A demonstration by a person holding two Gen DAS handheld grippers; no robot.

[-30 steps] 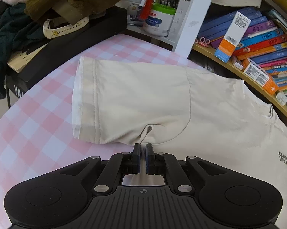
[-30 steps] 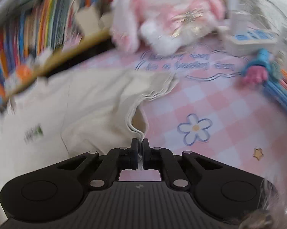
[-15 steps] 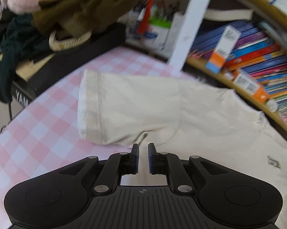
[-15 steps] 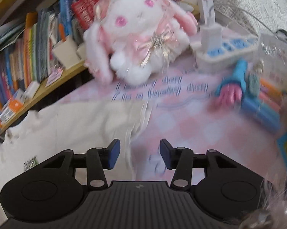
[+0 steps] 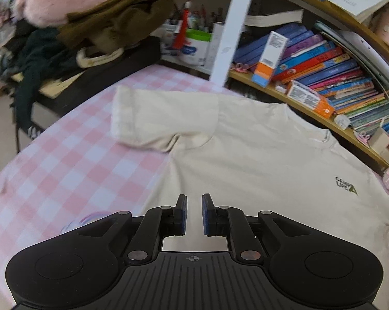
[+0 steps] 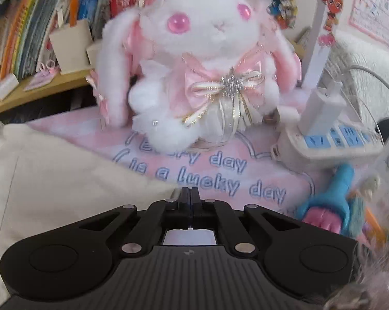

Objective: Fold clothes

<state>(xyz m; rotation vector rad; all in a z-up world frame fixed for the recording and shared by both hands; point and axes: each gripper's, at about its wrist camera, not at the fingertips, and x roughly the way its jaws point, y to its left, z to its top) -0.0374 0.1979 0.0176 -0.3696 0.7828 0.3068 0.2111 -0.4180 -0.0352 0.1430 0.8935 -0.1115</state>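
A cream T-shirt lies flat on the pink checked tablecloth, one short sleeve spread to the left, a small dark logo on the chest. My left gripper hovers over the shirt's side below the sleeve, jaws slightly apart and empty. In the right wrist view the shirt fills the left side. My right gripper is shut at the tip of the shirt's other sleeve edge; whether cloth is pinched between the pads is hidden.
A white and pink plush rabbit, a white power strip and a blue and pink toy stand beyond the right gripper. A bookshelf runs behind the shirt. A pile of dark clothes sits on a black case at the left.
My left gripper let go of the shirt near the armpit, opened and drew back. My right gripper opened, moved toward the sleeve edge near the rabbit and shut again.
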